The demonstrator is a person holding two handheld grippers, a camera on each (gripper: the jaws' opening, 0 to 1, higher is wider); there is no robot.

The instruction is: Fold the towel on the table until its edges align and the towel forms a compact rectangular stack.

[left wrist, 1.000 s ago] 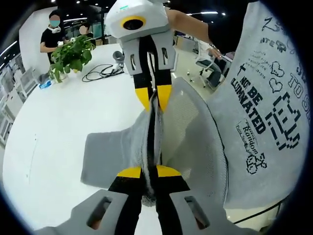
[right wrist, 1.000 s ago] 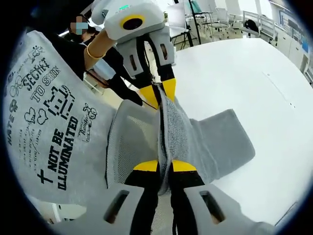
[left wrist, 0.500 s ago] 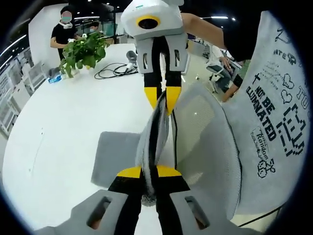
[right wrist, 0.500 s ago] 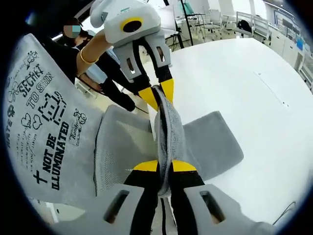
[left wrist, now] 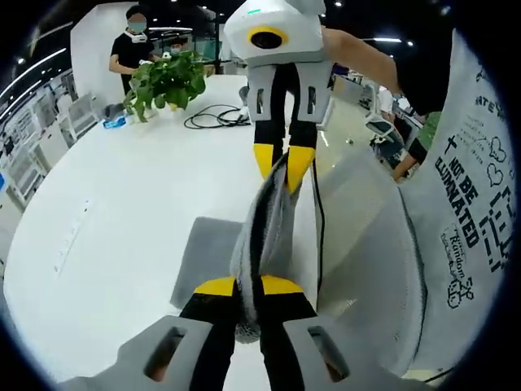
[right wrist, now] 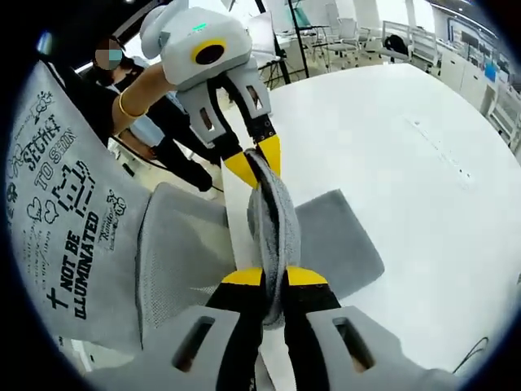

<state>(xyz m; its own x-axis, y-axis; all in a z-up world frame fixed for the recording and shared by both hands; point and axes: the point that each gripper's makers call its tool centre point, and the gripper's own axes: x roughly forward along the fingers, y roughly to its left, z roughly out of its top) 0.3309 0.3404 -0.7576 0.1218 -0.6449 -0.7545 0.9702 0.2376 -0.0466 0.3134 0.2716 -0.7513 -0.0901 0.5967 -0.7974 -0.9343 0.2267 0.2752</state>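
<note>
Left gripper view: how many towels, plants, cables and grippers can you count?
Towel: 1
Potted plant: 1
Black cable: 1
Grippers: 2, the left gripper and the right gripper, both with jaws pinched on the towel
Total: 5

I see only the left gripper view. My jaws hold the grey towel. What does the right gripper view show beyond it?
Observer: In the right gripper view, the right gripper is shut on the towel, and the left gripper pinches the far end.
Operator: Is any towel on the table?
Observer: Yes, a flat part lies on the white table to the right of the jaws.
Operator: Anything else on that side?
Observer: White chairs stand beyond the table.
</note>
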